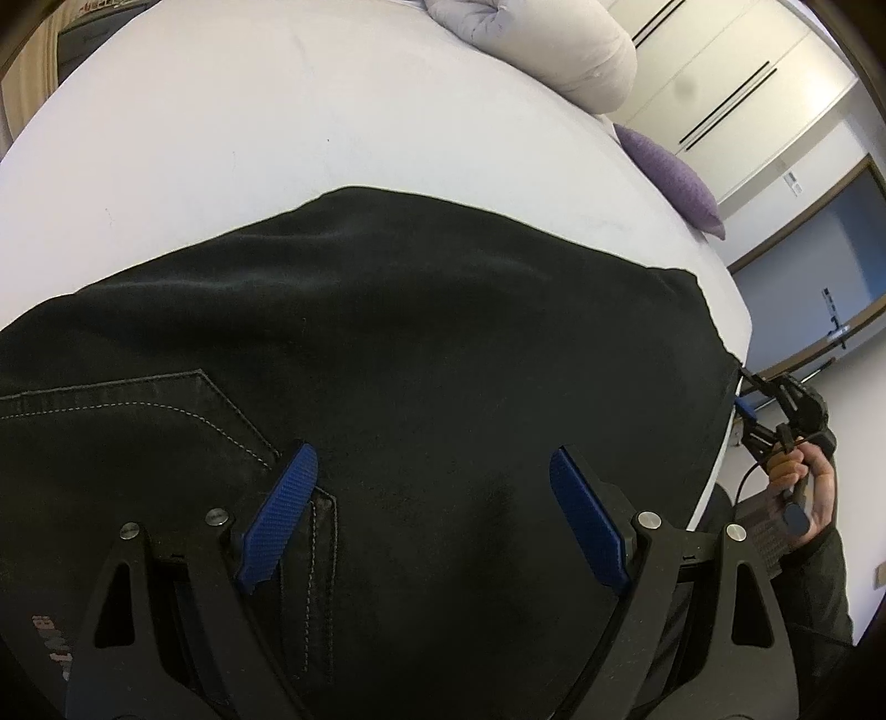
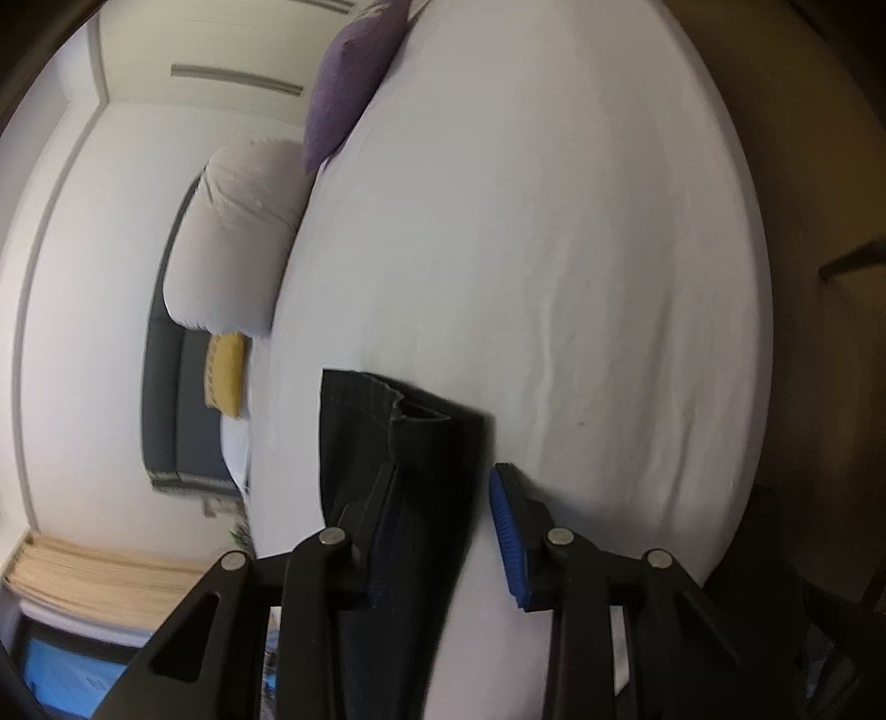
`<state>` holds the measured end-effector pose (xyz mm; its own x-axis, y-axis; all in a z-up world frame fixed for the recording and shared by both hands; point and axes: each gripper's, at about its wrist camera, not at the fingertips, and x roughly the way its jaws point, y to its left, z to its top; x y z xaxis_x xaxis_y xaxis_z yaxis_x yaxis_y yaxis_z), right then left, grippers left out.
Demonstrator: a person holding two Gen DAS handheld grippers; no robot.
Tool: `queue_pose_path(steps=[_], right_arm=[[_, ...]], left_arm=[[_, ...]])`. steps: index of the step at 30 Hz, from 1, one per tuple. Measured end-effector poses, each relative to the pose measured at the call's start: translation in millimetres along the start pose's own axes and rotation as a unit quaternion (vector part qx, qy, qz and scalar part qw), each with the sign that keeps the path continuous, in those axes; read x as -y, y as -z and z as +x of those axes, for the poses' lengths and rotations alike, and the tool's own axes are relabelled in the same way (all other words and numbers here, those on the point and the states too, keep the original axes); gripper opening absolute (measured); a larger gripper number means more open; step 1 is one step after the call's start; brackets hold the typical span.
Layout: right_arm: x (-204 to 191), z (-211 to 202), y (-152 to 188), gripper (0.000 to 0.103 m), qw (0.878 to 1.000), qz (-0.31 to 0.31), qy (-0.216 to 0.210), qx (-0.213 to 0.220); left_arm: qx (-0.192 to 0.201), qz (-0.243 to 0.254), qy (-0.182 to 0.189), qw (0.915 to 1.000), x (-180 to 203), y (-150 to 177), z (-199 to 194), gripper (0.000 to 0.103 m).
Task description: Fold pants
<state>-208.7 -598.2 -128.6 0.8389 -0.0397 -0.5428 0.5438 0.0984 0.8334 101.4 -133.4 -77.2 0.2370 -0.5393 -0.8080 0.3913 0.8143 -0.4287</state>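
Black jeans (image 1: 387,343) lie spread on the white bed (image 1: 277,122), with a stitched back pocket (image 1: 166,410) at the left. My left gripper (image 1: 432,459) is open and hovers low over the waist area, holding nothing. In the left wrist view my right gripper (image 1: 745,407) is at the pants' right end by the bed edge. In the right wrist view my right gripper (image 2: 443,476) is open, its fingers straddling the hemmed leg end (image 2: 398,432), which lies between the pads.
A purple cushion (image 1: 673,177) and a rolled white duvet (image 1: 554,50) lie at the bed's far side. A yellow cushion (image 2: 224,382) and a grey headboard (image 2: 163,399) show beyond. Wardrobe doors (image 1: 720,94) stand behind the bed.
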Motion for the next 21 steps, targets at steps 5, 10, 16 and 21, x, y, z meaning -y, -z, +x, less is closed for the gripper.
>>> queue_pose_path(steps=[5,10,16,21], right_arm=[[5,7,-1,0.043,1.000,0.015,-0.013,0.000],[2,23,-9,0.055,0.999,0.029,-0.040,-0.008],[-6,32,-15,0.057,0.998,0.018,-0.054,-0.017],[0,30,-21,0.057,0.997,0.027,-0.064,-0.027]], left_arm=[[-0.001,0.000,0.001,1.0000,-2,2,6,0.086],[0.003,-0.009,0.010,0.9999,-7,3,7,0.086],[0.003,-0.003,0.005,1.0000,-6,6,9,0.086],[0.003,-0.001,0.004,1.0000,-5,7,9,0.086]])
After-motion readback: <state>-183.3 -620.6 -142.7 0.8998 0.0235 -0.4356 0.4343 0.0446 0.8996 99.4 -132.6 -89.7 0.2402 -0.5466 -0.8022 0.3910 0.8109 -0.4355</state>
